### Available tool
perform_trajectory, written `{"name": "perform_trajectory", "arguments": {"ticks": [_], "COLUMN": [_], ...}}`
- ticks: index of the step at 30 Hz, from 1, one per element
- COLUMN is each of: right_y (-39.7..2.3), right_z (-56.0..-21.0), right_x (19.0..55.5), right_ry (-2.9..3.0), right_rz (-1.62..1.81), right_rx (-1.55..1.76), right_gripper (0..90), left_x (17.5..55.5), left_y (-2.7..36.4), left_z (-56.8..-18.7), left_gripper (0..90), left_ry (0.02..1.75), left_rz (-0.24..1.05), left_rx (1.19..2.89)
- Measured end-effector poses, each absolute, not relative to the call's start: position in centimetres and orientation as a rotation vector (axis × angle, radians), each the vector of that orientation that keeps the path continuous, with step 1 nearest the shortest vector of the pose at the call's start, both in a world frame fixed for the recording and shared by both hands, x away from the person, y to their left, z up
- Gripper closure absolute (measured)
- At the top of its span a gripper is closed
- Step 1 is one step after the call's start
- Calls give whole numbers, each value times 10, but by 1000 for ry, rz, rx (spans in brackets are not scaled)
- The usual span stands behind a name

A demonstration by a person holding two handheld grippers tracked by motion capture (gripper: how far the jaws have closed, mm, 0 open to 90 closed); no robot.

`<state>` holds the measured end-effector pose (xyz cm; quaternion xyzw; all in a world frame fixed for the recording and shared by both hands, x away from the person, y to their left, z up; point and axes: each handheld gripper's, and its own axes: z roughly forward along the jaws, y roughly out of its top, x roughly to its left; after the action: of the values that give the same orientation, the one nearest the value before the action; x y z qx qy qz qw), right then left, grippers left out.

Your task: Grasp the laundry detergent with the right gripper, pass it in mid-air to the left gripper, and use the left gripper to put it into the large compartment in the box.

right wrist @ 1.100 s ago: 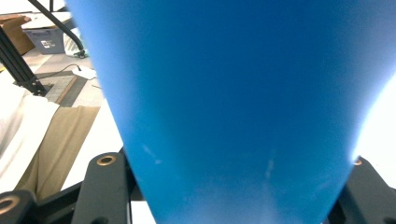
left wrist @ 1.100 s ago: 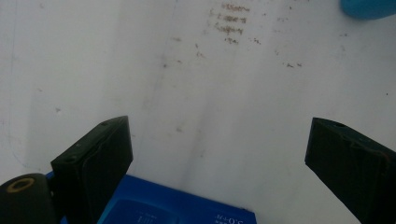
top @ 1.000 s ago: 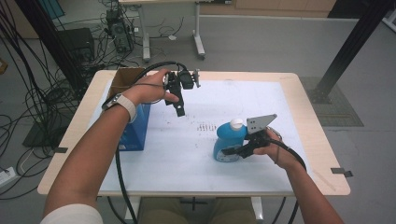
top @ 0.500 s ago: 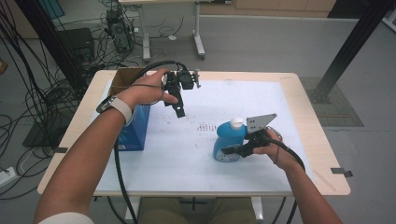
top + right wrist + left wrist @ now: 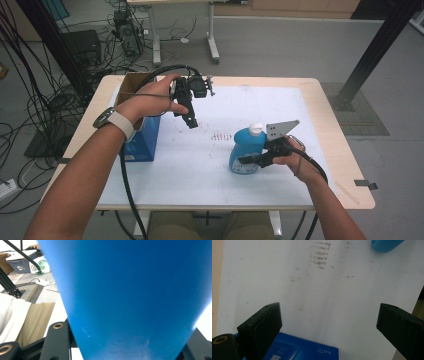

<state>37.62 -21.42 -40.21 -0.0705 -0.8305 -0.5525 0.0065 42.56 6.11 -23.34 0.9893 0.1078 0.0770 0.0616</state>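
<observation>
High view: a person sits at a pale bench [image 5: 330,150] covered with a white sheet, a tool in each hand. The right tool [image 5: 248,160] reaches in level from the right, and its jaws are clamped on the lower body of a blue bottle [image 5: 246,152] with a white cap, which stands upright on the sheet at right of centre. The right hand hides the rear of that tool, and a grey three-cornered plate sits on top of it. The left tool [image 5: 191,121] hangs above the sheet at upper left, pointing down, with nothing between its jaws. Beside it stands a blue box [image 5: 145,140], partly covered by the left forearm; its top looks like open brown cardboard, and what is inside cannot be made out.

Left gripper view: the two black jaws stand wide apart over the bare white sheet. A corner of the blue box [image 5: 299,350] is cut off at the bottom edge, its white print too small to read. A sliver of the blue bottle [image 5: 387,244] is cut off at the top. Faint reddish marks on the sheet are too smudged to read.

Right gripper view: the blue bottle [image 5: 130,295] sits very close and blurred, hiding most of both jaws.
</observation>
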Motion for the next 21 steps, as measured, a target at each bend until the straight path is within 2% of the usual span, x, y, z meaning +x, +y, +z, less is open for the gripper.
{"name": "perform_trajectory", "arguments": {"ticks": [21], "right_y": [-205], "right_z": [-366], "right_x": [369], "right_ry": [-2619], "right_rz": [-1733], "right_rx": [-188], "right_gripper": [425], "left_x": [388], "left_y": [56], "left_z": [-210], "left_gripper": [65], "left_ry": [234], "left_rz": [255], "left_rx": [2960]}}
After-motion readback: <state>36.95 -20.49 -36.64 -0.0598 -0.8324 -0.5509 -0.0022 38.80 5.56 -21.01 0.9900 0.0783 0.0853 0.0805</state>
